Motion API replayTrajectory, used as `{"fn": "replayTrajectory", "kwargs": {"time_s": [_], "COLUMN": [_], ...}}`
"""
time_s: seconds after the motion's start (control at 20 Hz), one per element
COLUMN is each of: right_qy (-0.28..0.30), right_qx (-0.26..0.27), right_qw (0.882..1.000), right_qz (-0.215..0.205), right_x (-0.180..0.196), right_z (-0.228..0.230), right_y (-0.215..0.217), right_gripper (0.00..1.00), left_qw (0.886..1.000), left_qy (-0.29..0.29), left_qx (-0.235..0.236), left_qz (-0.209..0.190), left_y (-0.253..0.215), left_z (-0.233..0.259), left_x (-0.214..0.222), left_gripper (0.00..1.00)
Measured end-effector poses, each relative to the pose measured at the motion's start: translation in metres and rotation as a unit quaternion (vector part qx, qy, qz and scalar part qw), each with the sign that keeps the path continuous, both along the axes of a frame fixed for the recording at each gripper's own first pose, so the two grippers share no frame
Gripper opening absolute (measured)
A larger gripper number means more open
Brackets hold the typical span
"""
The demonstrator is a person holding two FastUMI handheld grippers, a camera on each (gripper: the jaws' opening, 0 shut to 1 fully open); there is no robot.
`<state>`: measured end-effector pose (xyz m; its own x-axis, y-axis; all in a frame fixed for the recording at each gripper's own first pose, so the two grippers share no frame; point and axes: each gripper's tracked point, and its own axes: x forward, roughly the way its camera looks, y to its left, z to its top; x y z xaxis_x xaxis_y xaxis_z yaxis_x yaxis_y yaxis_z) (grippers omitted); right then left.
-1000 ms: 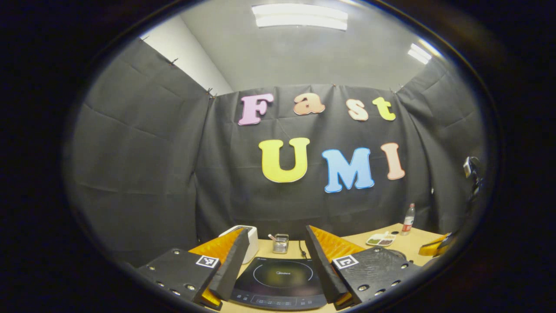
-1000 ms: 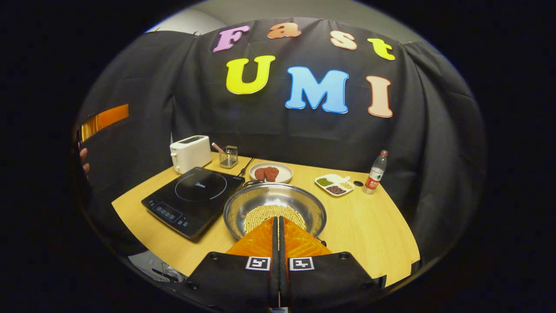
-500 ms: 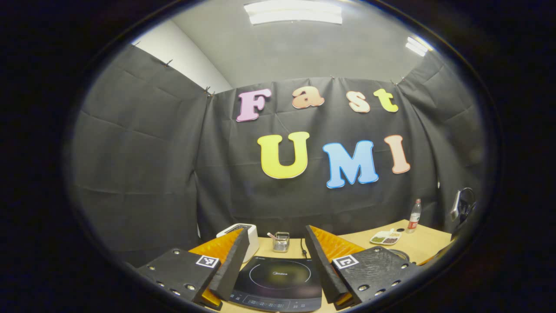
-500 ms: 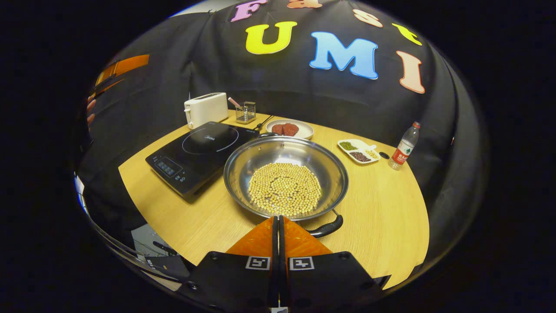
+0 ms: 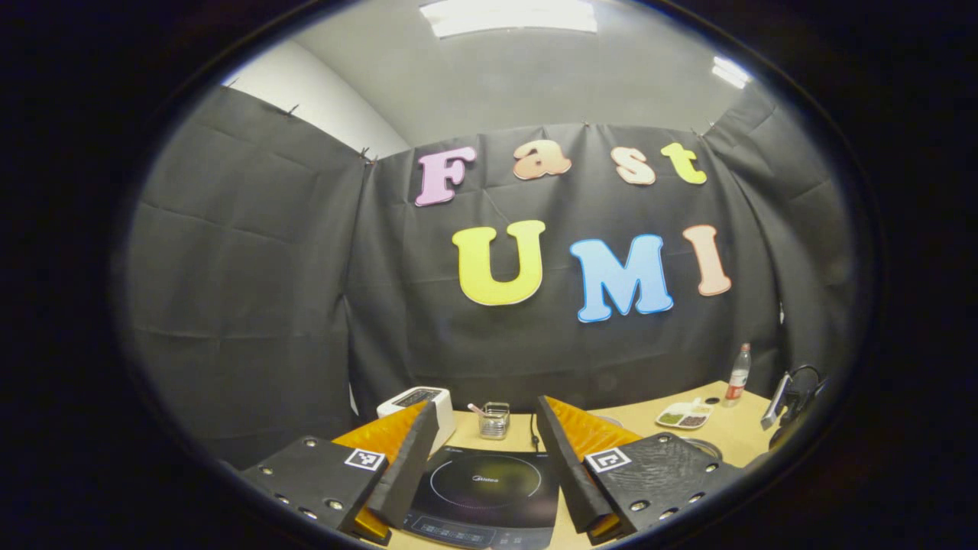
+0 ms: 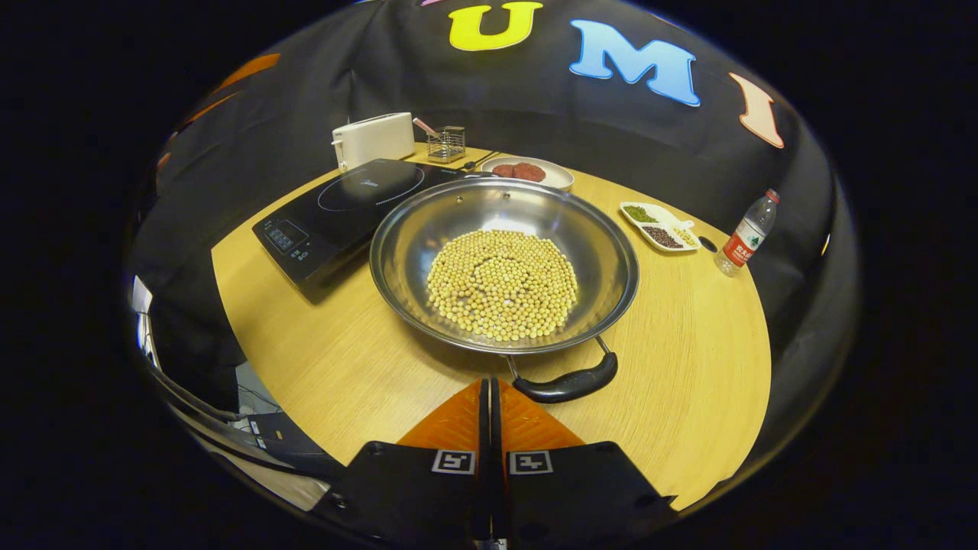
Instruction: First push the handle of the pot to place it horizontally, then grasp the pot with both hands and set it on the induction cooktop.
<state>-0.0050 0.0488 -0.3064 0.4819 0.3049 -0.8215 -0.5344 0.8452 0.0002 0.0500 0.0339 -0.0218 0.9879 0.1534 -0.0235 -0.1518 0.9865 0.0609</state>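
Right gripper view: right gripper (image 6: 490, 386) pressed together, empty, near pot handle (image 6: 569, 386) | left gripper (image 5: 480, 451) spread, empty

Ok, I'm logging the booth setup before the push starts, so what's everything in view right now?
Table: one, light wood, round-edged.
Pot: one, steel, mid-table, black handle nearest the right gripper.
Beans: many, pale yellow, in the pot.
Cooktop: one, black, left of the pot.
Toaster: one, white, behind the cooktop.
Wire holder: one, beside the toaster.
Plate: one, white, two reddish patties.
Divided dish: one, white, right of the pot.
Bottle: one, clear, red label, far right.
Left gripper: fingers apart, above the cooktop.
Right gripper: fingers together, near the handle.
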Motion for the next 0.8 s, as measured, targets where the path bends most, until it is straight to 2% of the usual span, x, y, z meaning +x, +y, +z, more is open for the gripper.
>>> {"fn": "replayTrajectory", "kwargs": {"time_s": [0.05,0.4,0.6,0.65,0.7,0.8], "right_qy": [0.007,0.014,0.015,0.015,0.013,0.007], "right_qx": [0.006,0.009,0.007,0.007,0.007,0.002], "right_qw": [1.000,1.000,1.000,1.000,1.000,1.000], "right_qz": [0.002,-0.001,-0.010,-0.011,-0.011,-0.009], "right_x": [0.001,0.021,0.032,0.034,0.037,0.045], "right_z": [-0.003,-0.005,-0.007,-0.008,-0.007,-0.007], "right_y": [0.001,-0.014,-0.025,-0.026,-0.028,-0.030], "right_gripper": [0.02,0.00,0.02,0.05,0.02,0.02], "left_qw": [1.000,1.000,1.000,1.000,1.000,1.000], "left_qy": [0.001,0.009,0.016,0.018,0.019,0.022], "left_qx": [0.002,0.002,-0.002,-0.002,-0.002,-0.002], "left_qz": [0.001,0.001,0.000,0.000,0.001,0.002], "left_y": [-0.002,-0.022,-0.032,-0.035,-0.036,-0.039], "left_z": [0.000,-0.009,-0.017,-0.018,-0.019,-0.021], "left_x": [0.003,0.018,0.025,0.026,0.028,0.030], "left_gripper": [0.77,0.77,0.77,0.77,0.80,0.80]}}
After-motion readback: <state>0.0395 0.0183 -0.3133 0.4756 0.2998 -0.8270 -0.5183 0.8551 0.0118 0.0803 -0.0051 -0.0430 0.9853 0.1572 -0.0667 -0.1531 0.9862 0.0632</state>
